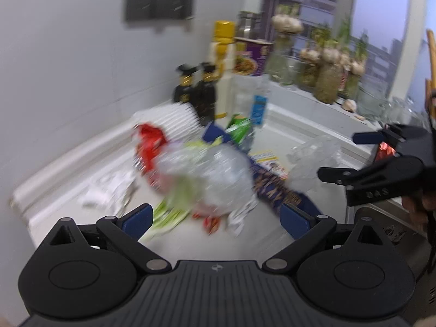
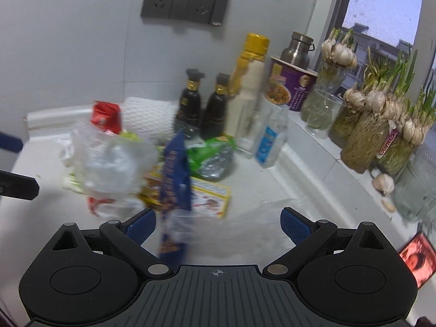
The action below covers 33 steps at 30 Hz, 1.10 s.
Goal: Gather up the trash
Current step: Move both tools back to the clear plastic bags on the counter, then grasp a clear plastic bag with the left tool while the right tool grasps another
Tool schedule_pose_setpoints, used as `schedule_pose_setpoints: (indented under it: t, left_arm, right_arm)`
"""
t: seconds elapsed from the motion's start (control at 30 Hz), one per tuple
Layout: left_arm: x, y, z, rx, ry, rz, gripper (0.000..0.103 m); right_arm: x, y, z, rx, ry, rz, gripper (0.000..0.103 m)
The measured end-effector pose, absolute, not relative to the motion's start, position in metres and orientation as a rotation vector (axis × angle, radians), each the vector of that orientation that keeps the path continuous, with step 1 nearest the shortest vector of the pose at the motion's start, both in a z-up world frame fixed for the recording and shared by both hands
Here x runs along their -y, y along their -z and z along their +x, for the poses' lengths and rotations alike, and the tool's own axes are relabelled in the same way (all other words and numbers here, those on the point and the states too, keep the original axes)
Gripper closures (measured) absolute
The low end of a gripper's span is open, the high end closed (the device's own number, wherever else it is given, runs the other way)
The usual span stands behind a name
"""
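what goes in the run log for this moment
left gripper: open | right gripper: open | trash pile: on counter, none held

On a white kitchen counter (image 2: pixel 259 188): 2 dark sauce bottles (image 2: pixel 190 103) with gold collars, 1 tall yellow-capped bottle (image 2: pixel 249 87), 1 purple noodle cup (image 2: pixel 291 87), 1 steel flask (image 2: pixel 297 47), 1 clear bottle with a blue label (image 2: pixel 269 139), 1 yellow box (image 2: pixel 209 199), 1 blue wrapper (image 2: pixel 174 185), 1 green wrapper (image 2: pixel 209 155), 1 red wrapper (image 2: pixel 106 115). Sprouting garlic jars (image 2: pixel 362 136) line the sill; their count is unclear.
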<state>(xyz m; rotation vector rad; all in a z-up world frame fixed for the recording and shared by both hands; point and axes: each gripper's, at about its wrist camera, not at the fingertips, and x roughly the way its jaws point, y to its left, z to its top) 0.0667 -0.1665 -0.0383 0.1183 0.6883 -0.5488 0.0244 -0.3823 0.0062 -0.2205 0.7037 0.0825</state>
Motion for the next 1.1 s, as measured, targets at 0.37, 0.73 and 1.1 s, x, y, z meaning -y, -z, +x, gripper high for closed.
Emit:
schedule_pose_setpoints:
  t: [0.37, 0.73, 1.1]
  left_arm:
    - [0.216, 0.045, 0.079, -0.604, 0.508, 0.280, 0.018]
    - [0.229, 0.061, 0.097, -0.684, 0.457, 0.350, 0.065]
    - [0.211, 0.045, 0.098, -0.703, 0.470, 0.205, 0.096]
  right_arm:
    - [0.427, 0.031, 0.066, -0.833, -0.095, -0.206, 0.004]
    - [0.439, 0.053, 0.085, -0.882, -0.123, -0.069, 0.006]
    - [0.444, 0.053, 0.080, -0.888, -0.095, 0.003, 0.083]
